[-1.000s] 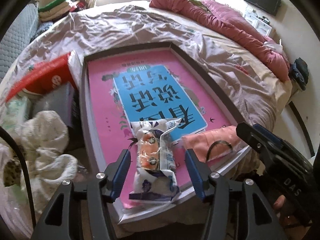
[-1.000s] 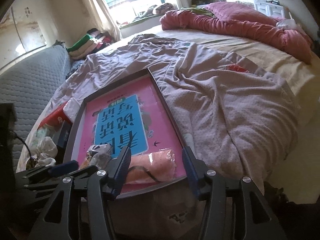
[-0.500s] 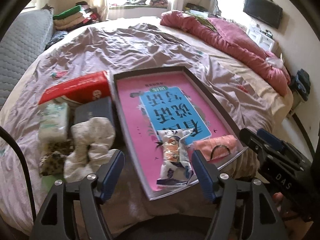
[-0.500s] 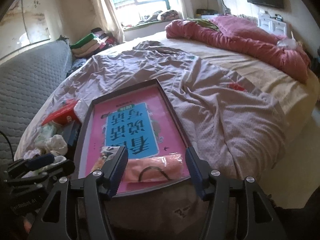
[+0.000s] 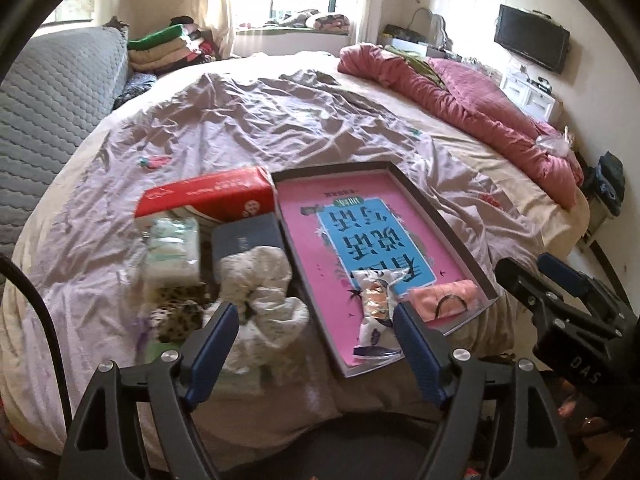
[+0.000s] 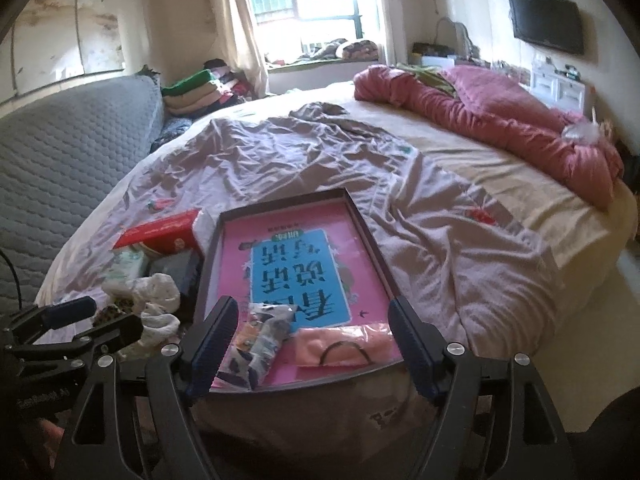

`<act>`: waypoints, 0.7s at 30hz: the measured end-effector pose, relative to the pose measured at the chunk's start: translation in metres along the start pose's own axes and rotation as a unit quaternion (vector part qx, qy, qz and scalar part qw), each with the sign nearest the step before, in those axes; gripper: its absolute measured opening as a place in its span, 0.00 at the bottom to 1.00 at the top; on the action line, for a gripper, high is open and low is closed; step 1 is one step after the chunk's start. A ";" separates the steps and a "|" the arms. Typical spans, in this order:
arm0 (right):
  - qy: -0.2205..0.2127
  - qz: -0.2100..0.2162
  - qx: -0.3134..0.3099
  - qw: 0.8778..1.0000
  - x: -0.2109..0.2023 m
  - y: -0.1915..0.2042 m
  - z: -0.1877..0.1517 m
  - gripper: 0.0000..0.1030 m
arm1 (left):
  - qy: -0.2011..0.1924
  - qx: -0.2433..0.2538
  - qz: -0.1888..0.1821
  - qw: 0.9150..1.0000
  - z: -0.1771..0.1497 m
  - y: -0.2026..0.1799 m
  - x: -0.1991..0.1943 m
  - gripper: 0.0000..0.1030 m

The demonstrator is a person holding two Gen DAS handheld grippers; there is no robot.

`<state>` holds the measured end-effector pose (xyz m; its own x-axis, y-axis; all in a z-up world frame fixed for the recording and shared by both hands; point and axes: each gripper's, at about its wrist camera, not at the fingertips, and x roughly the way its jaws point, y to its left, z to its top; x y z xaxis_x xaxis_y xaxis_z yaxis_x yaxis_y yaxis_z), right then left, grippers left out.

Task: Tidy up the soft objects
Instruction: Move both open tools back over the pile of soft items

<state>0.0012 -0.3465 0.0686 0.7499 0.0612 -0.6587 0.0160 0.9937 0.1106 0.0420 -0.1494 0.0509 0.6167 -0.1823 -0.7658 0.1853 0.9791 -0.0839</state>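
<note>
Left wrist view showed both soft packets, the printed plastic pouch (image 5: 376,316) and the pink cloth bundle (image 5: 444,300), lying in the shallow pink-lined box lid (image 5: 440,224) for sorting; the left gripper (image 5: 316,332) and the right gripper (image 6: 314,332) were opening wide, nothing between them.

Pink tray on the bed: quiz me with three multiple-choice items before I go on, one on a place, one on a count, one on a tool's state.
1. Where does the pink pouch lie?
A. in the near right corner of the tray
B. on the red quilt
C. on the grey sofa

2. How many packets lie in the tray?
A. none
B. two
C. five

3. How is the right tool?
A. shut on the pouch
B. shut on the tray's rim
C. apart, gripping nothing

Answers:
1 A: the pouch sits at the tray's near right corner, beside the printed packet.
2 B: only the printed packet and the pink pouch are inside it.
3 C: its jaws are opening, stand wide, and touch neither packet.
</note>
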 end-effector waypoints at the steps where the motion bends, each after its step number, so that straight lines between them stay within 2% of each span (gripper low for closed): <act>1: -0.001 0.000 -0.002 1.000 -0.002 0.003 0.001 0.76 | -0.001 -0.002 0.004 1.000 0.000 0.004 -0.004 0.77; 15: -0.022 0.019 -0.044 0.999 -0.041 0.049 0.016 0.76 | -0.018 -0.034 0.016 0.999 0.000 0.050 -0.047 0.77; 21: -0.029 0.030 -0.059 0.997 -0.049 0.069 0.021 0.76 | -0.026 -0.046 0.040 0.998 0.002 0.075 -0.065 0.77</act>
<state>-0.0209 -0.2828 0.1245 0.7838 0.1190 -0.6096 -0.1060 0.9927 0.0575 0.0172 -0.0645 0.0951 0.6665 -0.1045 -0.7382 0.0643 0.9945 -0.0827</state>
